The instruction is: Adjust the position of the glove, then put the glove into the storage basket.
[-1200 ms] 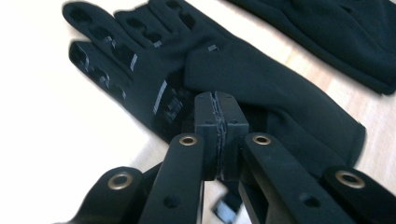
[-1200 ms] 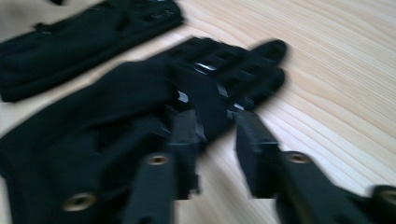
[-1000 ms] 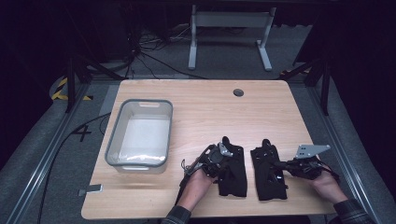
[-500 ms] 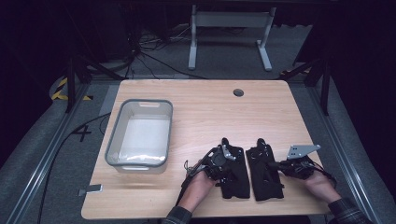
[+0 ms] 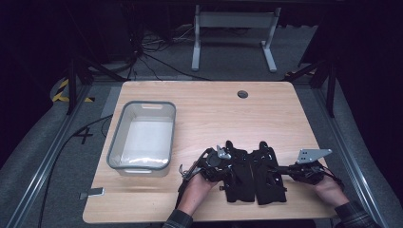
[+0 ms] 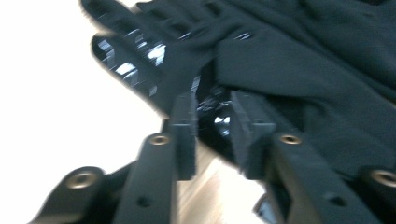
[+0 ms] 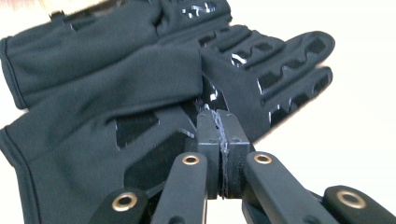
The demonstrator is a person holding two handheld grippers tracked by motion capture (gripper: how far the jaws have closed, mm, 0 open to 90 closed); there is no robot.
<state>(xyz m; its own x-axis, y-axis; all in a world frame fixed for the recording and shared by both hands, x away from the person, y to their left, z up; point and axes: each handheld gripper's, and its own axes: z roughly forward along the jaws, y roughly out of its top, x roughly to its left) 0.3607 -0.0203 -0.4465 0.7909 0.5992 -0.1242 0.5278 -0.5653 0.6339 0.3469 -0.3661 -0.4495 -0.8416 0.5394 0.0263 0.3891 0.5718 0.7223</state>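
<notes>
At the bottom centre of the high view, two black fabric work gloves with glossy rubber ribbing are lying side by side on the pale wooden table [image 5: 199, 102], touching along their inner edges: the left glove [image 5: 239, 178] and the right glove [image 5: 270, 183].

The left gripper [image 5: 227, 164] is coming in from the lower left of that pair. In the left gripper view its jaws are standing parted around a shiny edge of the left glove [image 6: 299, 70], with a gap showing between the pads, so it is released and not yet pinching anything.

The right gripper [image 5: 278, 169] is reaching in from the lower right. In the right gripper view its jaws are pressed together at the thumb edge of the right glove [image 7: 93, 121]; a sliver of fabric seems to be trapped between them, though the seam is too dark to be sure, so I am reading it as clenched on that glove.

Farther off, toward the left middle of the high view, a clear plastic bin with a grey rim [image 5: 164, 142] is sitting well apart from the gloves.

The risk from here, as I judge it: the right gripper's hold looks thin, so lifting could let the fabric slide out. The gloves are also touching, so closing the left jaws carelessly might catch both layers and drag the neighbour along.
</notes>
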